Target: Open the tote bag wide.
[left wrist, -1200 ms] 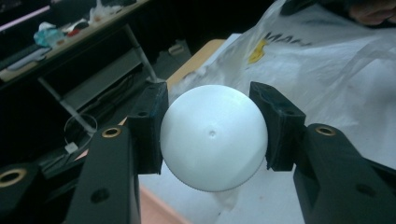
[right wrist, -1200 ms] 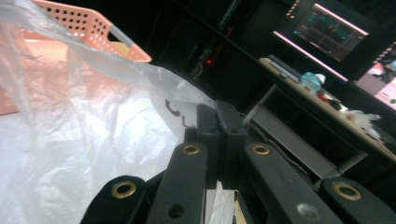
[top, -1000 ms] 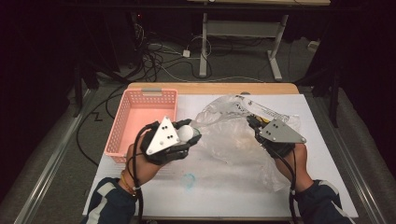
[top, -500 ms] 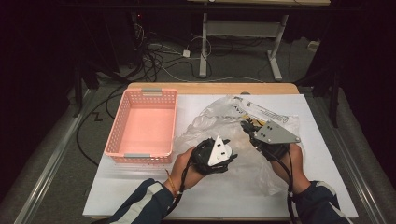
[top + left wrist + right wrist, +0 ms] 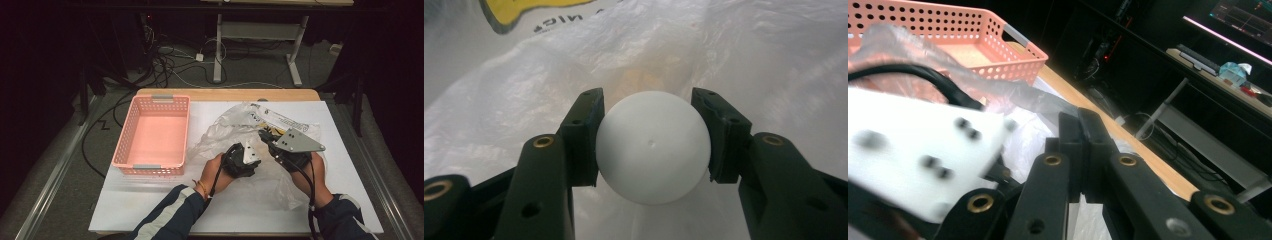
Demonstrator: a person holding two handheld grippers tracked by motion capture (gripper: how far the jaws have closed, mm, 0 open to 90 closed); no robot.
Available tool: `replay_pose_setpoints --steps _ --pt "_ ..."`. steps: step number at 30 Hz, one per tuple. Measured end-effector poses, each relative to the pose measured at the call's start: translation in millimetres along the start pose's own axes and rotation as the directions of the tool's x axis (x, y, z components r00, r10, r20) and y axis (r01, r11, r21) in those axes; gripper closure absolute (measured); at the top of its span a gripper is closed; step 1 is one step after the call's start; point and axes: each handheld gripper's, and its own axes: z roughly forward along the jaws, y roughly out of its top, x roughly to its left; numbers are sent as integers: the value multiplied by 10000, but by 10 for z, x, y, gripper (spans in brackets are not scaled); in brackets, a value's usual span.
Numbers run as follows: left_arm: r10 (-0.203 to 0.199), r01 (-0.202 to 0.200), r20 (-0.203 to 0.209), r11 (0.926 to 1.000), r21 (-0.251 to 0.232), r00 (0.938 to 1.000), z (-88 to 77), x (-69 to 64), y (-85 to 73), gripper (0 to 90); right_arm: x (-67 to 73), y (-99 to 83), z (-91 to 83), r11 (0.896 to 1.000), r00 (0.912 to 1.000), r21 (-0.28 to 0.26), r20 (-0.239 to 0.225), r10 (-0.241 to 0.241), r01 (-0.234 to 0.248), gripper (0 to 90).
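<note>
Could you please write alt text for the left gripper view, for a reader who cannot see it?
A smooth white ball sits clamped between the two black jaws of the left claw, which rise from the bottom of the picture. Behind it lies a crinkled clear plastic bag with a yellow printed patch at the upper left.

Setting: a lab or test room. Evidence: a table point(image 5: 165, 210) with a white work surface stands on a grey floor; loose cables point(image 5: 170, 60) run across the floor behind it; a metal desk frame point(image 5: 260, 35) stands beyond; a monitor point(image 5: 1243, 12) glows above a dark bench.
</note>
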Motion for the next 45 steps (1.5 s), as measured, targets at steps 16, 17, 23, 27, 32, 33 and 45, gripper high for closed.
replay_pose_setpoints --steps 16,17,23,27,32,33,45 --pt "-217 220 -961 9998 27 9951 59 -36 -11 244 -8 -25 8 9999 10000 169 -97 2 0 900" --pt "-202 180 -888 9995 -256 9958 17 -45 -22 244 -8 -25 8 9999 10000 169 -97 2 0 900" --pt "71 -206 -1153 9930 -1164 9933 -220 -126 -129 232 -36 -25 -8 10000 10000 91 -10 -22 22 900" --pt "292 -412 -1009 9920 -1190 9945 -346 -199 -189 214 -38 -25 -8 10000 10000 96 -9 9 -9 900" --pt "732 -826 -808 9895 -1189 9940 -544 -320 -276 213 -35 -25 -10 9999 10000 107 12 37 -37 900" --pt "834 -926 -812 9888 -1169 9932 -585 -344 -293 213 -35 -25 -11 9999 10000 101 15 15 -15 900" --pt "609 -1036 -1946 9706 -2173 9790 -1331 -231 -502 222 -58 -71 -20 9995 10000 320 -51 -21 23 900"
